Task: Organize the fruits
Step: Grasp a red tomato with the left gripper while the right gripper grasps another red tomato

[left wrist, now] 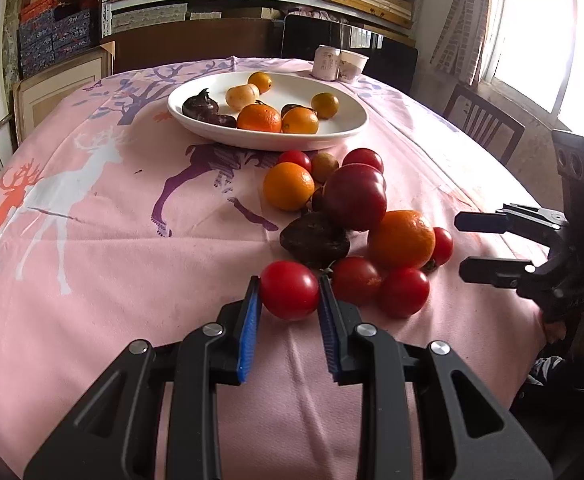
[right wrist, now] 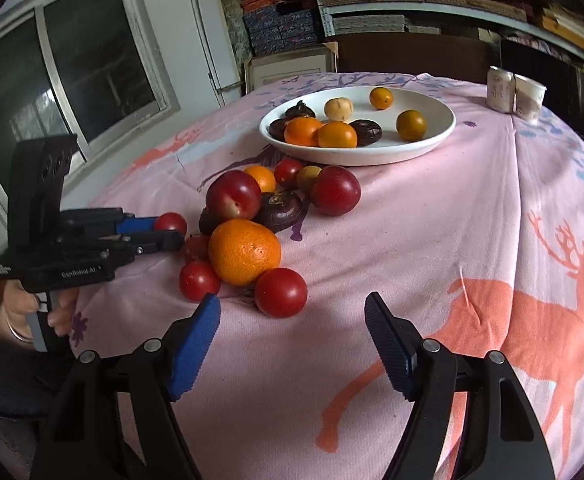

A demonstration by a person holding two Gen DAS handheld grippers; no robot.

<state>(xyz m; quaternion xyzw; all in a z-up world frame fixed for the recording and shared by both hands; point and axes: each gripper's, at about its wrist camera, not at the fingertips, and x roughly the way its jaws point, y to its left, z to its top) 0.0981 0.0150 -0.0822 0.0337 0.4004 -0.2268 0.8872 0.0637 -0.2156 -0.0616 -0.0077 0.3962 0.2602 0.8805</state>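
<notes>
Left gripper [left wrist: 288, 294] pads pinch a small round red tomato [left wrist: 289, 290] on pink deer-print surface [left wrist: 131, 248] w/ loose fruit pile; right gripper [right wrist: 292, 312] wide, holding nothing.

Pink deer-print tablecloth [left wrist: 111, 240]; white plate [left wrist: 344, 128], loose fruit pile [left wrist: 356, 200], two cups [left wrist: 340, 65]

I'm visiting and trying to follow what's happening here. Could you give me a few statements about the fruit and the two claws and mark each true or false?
1. The left claw has a cherry tomato between its fingers. True.
2. The right claw grips the big orange. False: it is open and holds nothing.
3. The white plate already holds several fruits. True.
4. The two cups stand on the plate. False: they stand on the tablecloth behind it.
</notes>
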